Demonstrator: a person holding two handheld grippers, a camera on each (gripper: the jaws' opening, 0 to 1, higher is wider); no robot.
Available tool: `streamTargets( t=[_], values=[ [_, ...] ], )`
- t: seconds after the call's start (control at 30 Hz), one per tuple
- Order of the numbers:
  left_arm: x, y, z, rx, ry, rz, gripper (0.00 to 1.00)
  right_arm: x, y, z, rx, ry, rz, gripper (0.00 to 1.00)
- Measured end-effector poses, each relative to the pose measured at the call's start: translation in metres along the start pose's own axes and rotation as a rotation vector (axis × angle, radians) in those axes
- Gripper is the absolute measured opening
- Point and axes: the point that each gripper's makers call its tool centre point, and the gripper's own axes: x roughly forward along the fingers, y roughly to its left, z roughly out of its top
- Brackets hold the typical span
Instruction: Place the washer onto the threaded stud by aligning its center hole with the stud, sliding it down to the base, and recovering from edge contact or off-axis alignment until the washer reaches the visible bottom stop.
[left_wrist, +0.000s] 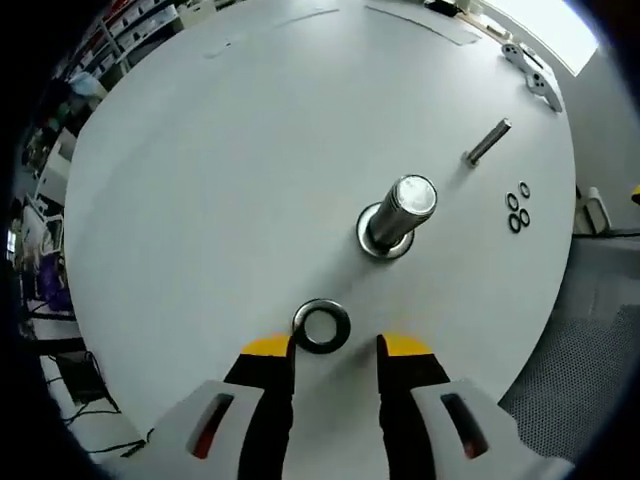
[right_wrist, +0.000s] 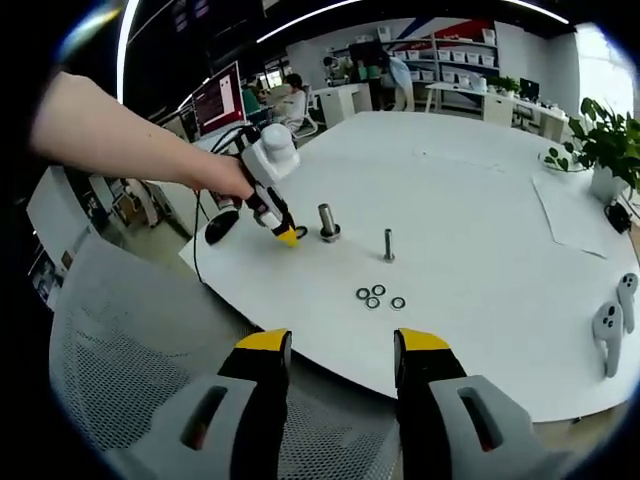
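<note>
Lying flat on the white table (left_wrist: 200, 170), just ahead of the left gripper (left_wrist: 335, 345), a dark washer (left_wrist: 321, 326) is seen between the spread yellow-tipped jaws, nearer the left one, with nothing clamped. In the right gripper view the same gripper (right_wrist: 288, 237), held in a person's hand (right_wrist: 225, 178), is seen lowered to the table near its near-left edge, its tip beside the washer (right_wrist: 302, 232). The step in hand is judged to be the pick-up: the washer is not yet gripped and not yet on the stud.

The large threaded stud (left_wrist: 400, 212) is stood upright on its round base just beyond the washer, towards the table's middle; it is also shown in the right gripper view (right_wrist: 328, 222). For the next move, the jaws would need to be closed on the washer's rim, the washer lifted above the stud top, its hole centred on the axis, and then lowered level to the base.

The right gripper (right_wrist: 340, 350) is held open and empty off the near edge of the table, over a grey mesh surface (right_wrist: 130, 340).

Counted: one large stud, one slimmer bolt (right_wrist: 388, 244) standing beside it, three spare washers (right_wrist: 378, 297) clustered nearer the near edge, and two white handheld controllers (right_wrist: 612, 325) by the right edge.
</note>
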Motion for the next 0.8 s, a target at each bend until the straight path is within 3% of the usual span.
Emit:
streamTargets(
  t=[0.1,0.4,0.5,0.73,0.8],
  values=[
    [0.0,0.0036,0.0048,-0.021,-0.015,-0.005,0.29,-0.0003,-0.0005,0.0003,0.001,-0.001,-0.001,0.44],
    [0.0002,0.005,0.0075,0.012,-0.031,-0.006,0.27,0.0001,0.0001,-0.0009,-0.001,0.006,0.003,0.43],
    [0.0005,0.0073,0.0069,0.028,-0.019,-0.008,0.21,-0.0007,-0.0006,0.0,0.007,0.001,0.001,0.43],
    [0.0006,0.0061,0.0081,0.016,0.007,-0.011,0.21,-0.0001,-0.001,-0.0013,0.003,0.009,0.001,0.43],
    [0.0009,0.0051,0.0088,0.021,0.04,-0.008,0.21,-0.0008,-0.0015,-0.0007,0.01,0.003,-0.002,0.43]
  ],
)
